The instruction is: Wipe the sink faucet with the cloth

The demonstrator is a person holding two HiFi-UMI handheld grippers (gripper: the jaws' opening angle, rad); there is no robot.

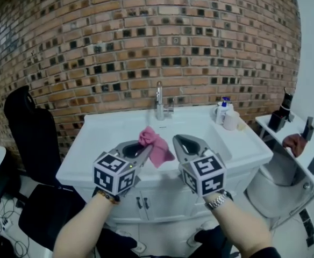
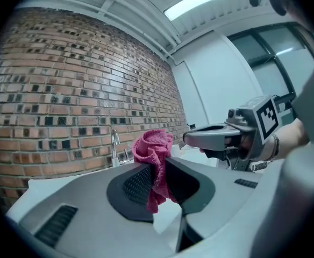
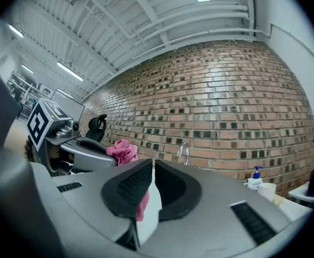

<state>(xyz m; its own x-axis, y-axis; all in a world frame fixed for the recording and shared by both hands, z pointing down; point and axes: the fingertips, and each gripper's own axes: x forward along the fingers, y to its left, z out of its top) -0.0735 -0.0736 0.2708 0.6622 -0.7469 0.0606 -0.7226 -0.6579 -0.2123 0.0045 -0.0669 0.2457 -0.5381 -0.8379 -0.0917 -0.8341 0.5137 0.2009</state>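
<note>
While the task's wiping has not begun, the layout is easy to read from the left: a black office chair (image 1: 30, 128) stands against the brick wall (image 1: 146, 36) at the far left, just beside the white sink (image 1: 103, 133). Next comes the left gripper (image 2: 156, 172), pointing level toward the wall with its jaws pinching the pink cloth (image 2: 152, 153). One bunch of fabric stands above the pads and a tail hangs below them. The cloth is therefore in the air over the near edge of the sink, not on any surface. Beyond it, at the far edge of the basin against the bricks, stands the chrome faucet (image 1: 159, 98), upright, with its long axis vertical. It lies ahead of the cloth and well apart from it, close to the line between the two grippers. In the left gripper view it sits a little left of where the jaws point. To the right, the right gripper (image 3: 152, 168) points the same way, its jaws nearly together with a thin slit between them and nothing gripped. The pink seen through the slit is the other gripper's cloth. Farther right a soap pump bottle (image 1: 222, 110) stands on the sink's far right corner. Since the left gripper carries the cloth, I judge it will make the reach forward to the faucet's vertical stem.
</note>
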